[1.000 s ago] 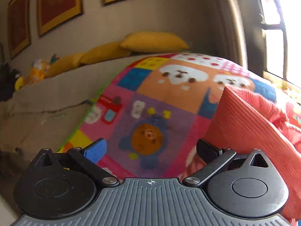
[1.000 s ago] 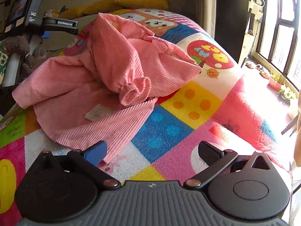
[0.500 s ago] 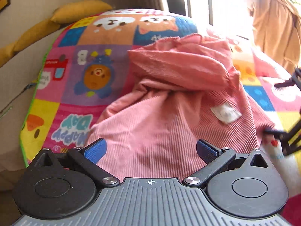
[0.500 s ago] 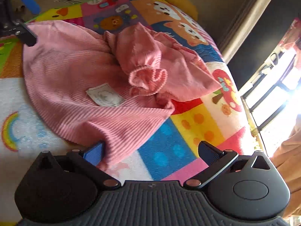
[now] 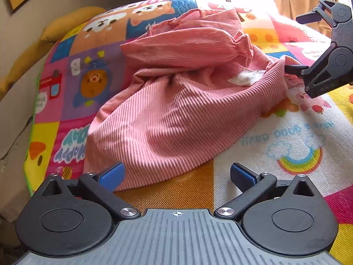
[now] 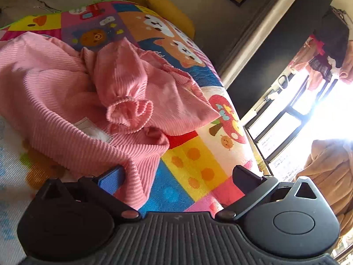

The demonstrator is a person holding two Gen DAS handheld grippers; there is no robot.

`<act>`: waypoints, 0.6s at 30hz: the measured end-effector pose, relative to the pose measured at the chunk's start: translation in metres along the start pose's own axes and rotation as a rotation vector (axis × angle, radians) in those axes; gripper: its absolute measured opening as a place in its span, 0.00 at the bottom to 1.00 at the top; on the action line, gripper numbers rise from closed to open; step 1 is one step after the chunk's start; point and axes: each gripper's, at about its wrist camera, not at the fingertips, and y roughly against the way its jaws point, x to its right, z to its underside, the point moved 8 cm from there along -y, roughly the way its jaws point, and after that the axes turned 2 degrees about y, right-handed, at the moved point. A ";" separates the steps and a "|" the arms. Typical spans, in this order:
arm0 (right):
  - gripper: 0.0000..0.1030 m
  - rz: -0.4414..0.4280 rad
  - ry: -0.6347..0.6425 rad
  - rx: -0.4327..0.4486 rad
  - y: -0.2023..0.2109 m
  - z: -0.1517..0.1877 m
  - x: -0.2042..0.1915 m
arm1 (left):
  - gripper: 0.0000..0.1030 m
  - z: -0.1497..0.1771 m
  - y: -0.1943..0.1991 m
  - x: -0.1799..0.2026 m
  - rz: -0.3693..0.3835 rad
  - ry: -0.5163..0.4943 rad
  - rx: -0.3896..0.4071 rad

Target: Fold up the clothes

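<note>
The pink ribbed garment (image 5: pixel 172 110) lies crumpled on the patchwork play mat (image 5: pixel 297 137), one sleeve with a gathered cuff (image 6: pixel 129 112) thrown across its middle and a white label (image 5: pixel 246 78) showing near its right side. At the near left, the left claw (image 5: pixel 176 174) stands wide open, gripping nothing, its blue pad (image 5: pixel 111 175) just at the hem. To do this step well, it looks best to slide that pad under the hem corner and close on a single layer, not a bunch. At the right of the heap the right claw (image 6: pixel 177 176) is also spread open, with a fold of the cloth edge draped by its blue pad (image 6: pixel 109 180); whether the cloth touches the pad I cannot tell. Both should pinch matching corners, then lift and pull apart so the cloth spreads flat; the sleeve will likely need laying out before any fold is made
</note>
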 end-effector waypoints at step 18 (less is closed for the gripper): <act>1.00 -0.252 -0.154 -0.039 0.018 0.000 0.039 | 1.00 -0.013 -0.020 -0.102 -0.337 0.115 -0.016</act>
